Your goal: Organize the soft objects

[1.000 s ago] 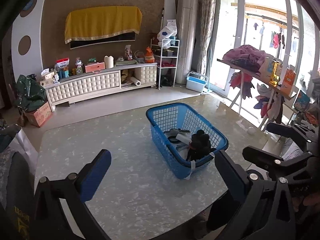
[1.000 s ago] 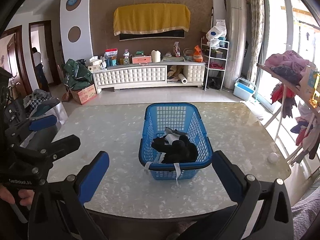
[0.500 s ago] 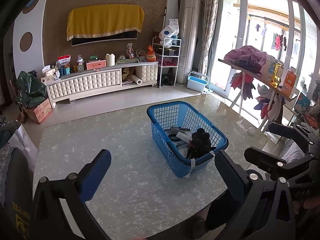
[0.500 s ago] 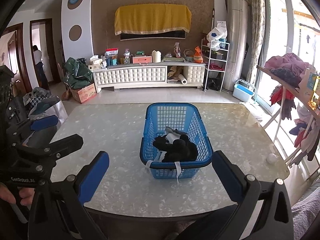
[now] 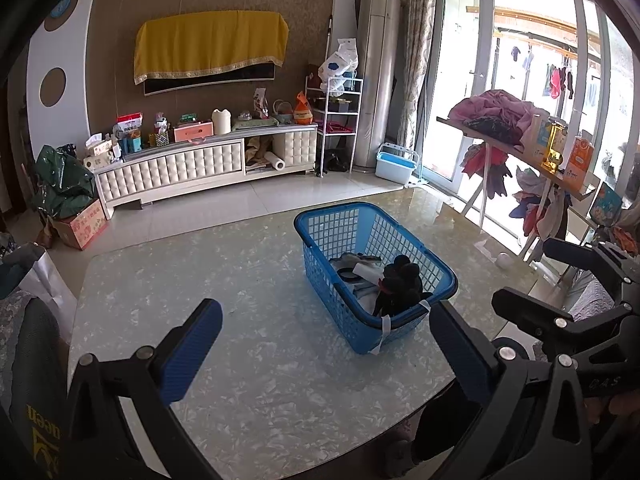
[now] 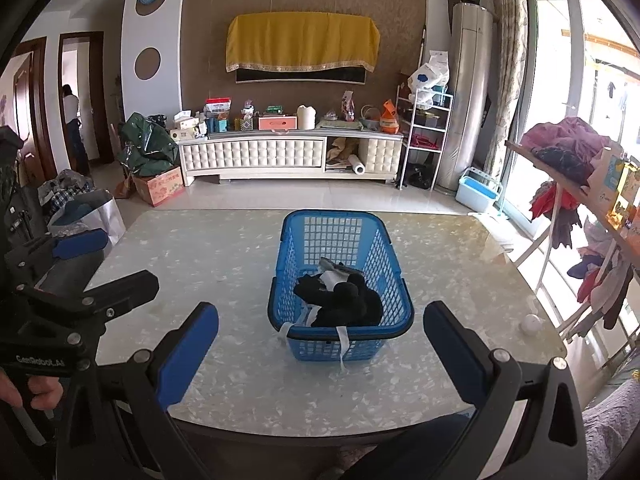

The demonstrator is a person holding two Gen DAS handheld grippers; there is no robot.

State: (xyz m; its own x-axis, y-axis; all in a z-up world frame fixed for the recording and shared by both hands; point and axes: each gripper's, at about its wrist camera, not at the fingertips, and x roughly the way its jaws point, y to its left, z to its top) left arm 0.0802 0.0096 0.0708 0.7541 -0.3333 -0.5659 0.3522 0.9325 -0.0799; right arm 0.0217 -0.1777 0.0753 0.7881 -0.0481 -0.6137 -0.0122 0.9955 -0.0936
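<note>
Where the marble-patterned table spreads pale and glossy, a blue plastic basket with latticed walls stands on it, towards the right of its middle. Inside, at the near end, a black soft item lies bunched against the rim, with grey and white cloth pieces just behind it. White tags hang over the basket's near wall. A small white ball sits near the table's right edge, well apart from the basket. The left gripper hangs above the near table edge, fingers spread wide and holding nothing. The right gripper hovers alike, its blue-padded fingers apart, framing the basket's near end without touching.
</note>
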